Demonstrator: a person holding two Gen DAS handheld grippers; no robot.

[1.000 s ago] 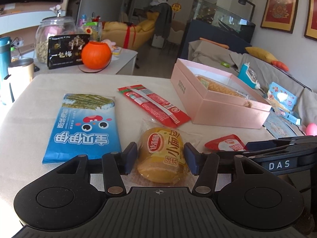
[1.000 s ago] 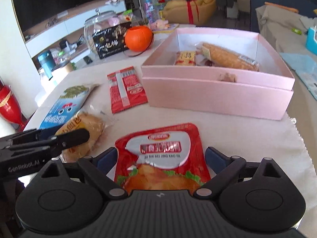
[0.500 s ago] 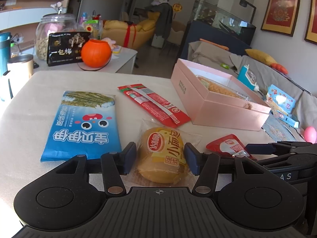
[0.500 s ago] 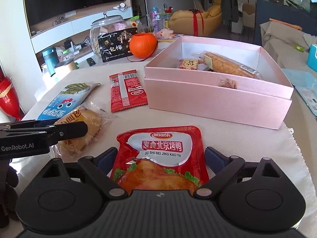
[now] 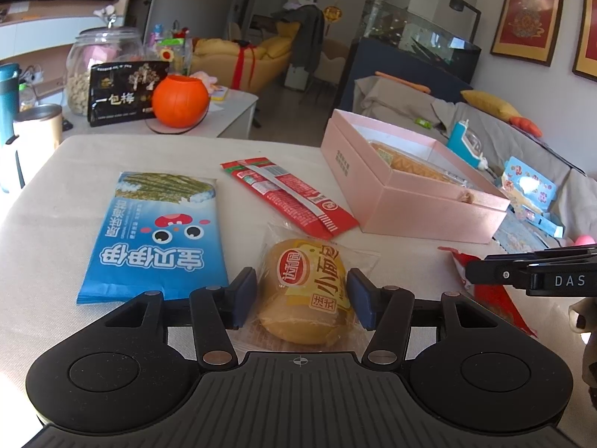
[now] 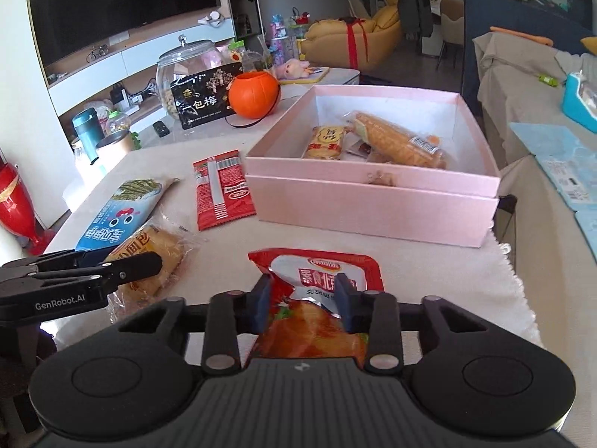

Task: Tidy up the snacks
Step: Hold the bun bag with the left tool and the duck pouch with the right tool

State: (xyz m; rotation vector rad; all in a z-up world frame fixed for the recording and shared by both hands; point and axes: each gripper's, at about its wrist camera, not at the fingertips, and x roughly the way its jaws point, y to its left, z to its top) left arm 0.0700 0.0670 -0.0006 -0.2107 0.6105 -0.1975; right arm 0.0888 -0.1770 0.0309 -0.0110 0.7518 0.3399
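My left gripper [image 5: 302, 296] is shut on a small bread bun in a clear wrapper [image 5: 306, 291], its pads against both sides. My right gripper [image 6: 303, 300] is shut on a red roast-duck snack pouch [image 6: 328, 280], which crumples between the pads and lifts at its near end. The open pink box [image 6: 373, 201] stands ahead of the right gripper and holds a long wrapped bread and several small packets [image 6: 395, 142]. A blue seaweed packet [image 5: 156, 235] and a red flat packet [image 5: 291, 194] lie on the white cloth. The pink box [image 5: 410, 201] also shows in the left wrist view.
An orange pumpkin-shaped pot [image 5: 180, 101], a black snack box [image 5: 127, 91] and a glass jar [image 5: 100, 63] stand on the side table behind. A metal cup [image 5: 37, 127] is at far left. A sofa with blue items [image 6: 559, 164] lies right of the table.
My right gripper has closed from wide open onto the red pouch, crumpling and raising it. My left gripper has narrowed onto the bun. Both views have risen slightly.
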